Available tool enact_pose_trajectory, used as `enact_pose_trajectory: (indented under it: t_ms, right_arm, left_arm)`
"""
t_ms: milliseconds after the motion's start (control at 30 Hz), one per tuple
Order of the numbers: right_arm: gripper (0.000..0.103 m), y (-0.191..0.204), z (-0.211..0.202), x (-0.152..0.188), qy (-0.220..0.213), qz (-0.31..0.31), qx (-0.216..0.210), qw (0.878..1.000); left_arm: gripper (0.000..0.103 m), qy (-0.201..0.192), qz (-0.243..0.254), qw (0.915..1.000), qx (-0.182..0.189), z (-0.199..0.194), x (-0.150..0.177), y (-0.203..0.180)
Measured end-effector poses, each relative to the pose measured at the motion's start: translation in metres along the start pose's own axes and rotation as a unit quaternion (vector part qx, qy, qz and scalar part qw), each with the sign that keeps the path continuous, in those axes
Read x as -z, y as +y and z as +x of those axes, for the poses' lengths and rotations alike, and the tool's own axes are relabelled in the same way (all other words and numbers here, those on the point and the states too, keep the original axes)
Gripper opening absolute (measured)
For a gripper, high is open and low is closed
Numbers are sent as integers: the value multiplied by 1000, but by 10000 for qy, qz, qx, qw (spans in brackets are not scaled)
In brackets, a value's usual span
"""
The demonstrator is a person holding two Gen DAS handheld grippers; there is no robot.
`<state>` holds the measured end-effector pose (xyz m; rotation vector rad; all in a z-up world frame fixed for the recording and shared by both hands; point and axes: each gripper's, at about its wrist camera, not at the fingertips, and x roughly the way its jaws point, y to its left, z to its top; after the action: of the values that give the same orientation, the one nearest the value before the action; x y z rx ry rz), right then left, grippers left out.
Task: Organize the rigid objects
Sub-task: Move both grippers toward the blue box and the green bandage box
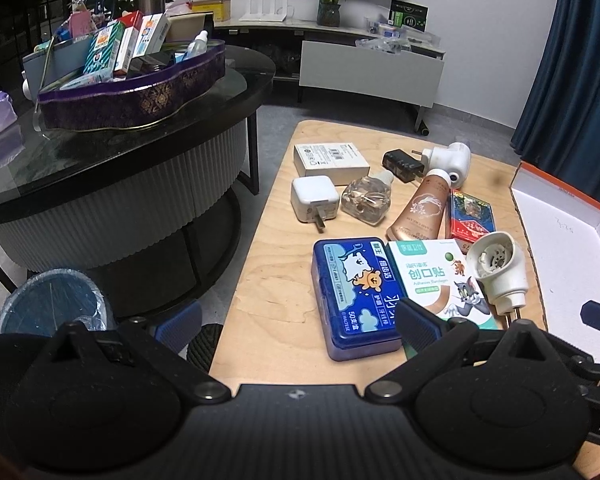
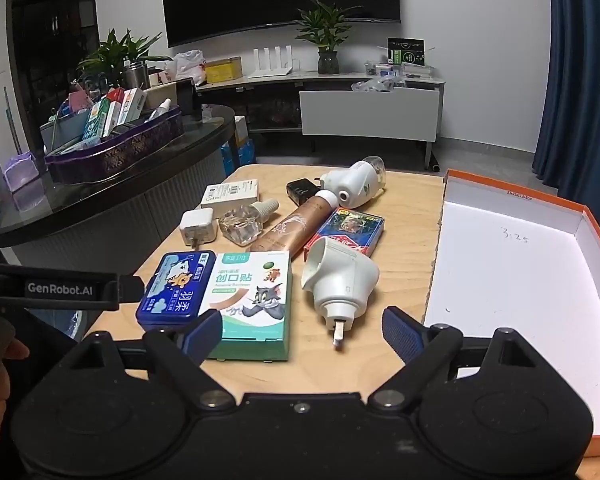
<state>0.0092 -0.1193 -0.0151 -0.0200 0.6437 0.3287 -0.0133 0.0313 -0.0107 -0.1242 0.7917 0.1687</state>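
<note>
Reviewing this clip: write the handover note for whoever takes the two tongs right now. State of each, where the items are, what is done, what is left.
Left tongs: open, empty, over the blue tin.
Right tongs: open, empty, near the white plug-in diffuser.
Items: all lie on the wooden table, among them the bandage box, tube, card pack and chargers.
Done: nothing; the orange-rimmed box is empty.
Left: presumably move every item into that box.

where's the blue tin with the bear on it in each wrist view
Left wrist: the blue tin lies low and centre on the wooden table, just ahead of the open left gripper.
Right wrist: the blue tin is lower left, by the left gripper's finger.
Shared landmark: the bandage box touching the tin's right side.
</note>
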Motion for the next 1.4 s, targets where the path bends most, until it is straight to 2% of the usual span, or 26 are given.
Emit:
enact_pose_trajectory:
  t_ms: [967,1100,1400]
  right_arm:
    - [102,6,13,4,214,-45,-152,9996]
    - [102,7,15,5,134,-102,-108,9998]
    - [102,7,17,5,290,-68,-121,9995]
  left_arm:
    - [103,121,35,9999,-43,12,1,-5]
    - [103,142,30,9999,-54,13,1,-5]
    - [103,182,42,9998,-52,18,2,-8]
